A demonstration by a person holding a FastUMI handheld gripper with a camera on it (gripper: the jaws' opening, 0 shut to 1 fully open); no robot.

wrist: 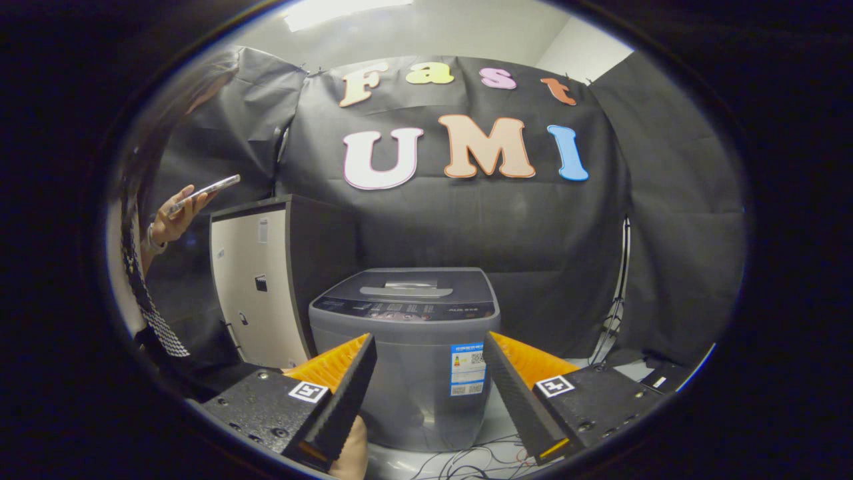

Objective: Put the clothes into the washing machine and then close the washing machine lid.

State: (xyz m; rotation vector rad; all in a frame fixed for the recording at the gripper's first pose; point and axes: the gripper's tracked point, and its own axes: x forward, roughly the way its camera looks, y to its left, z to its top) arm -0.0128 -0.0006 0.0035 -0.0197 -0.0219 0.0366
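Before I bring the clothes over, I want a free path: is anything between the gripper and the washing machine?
Nothing visible. The open gripper points straight at the washing machine, whose lid is down. The cabinet stands off to its left.

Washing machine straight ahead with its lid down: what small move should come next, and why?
Probably move the gripper forward and up toward the lid handle. The washing machine stands beyond the fingers with its lid closed, and the fingers are spread with nothing between them, so the lid likely has to be opened before any clothes go in.
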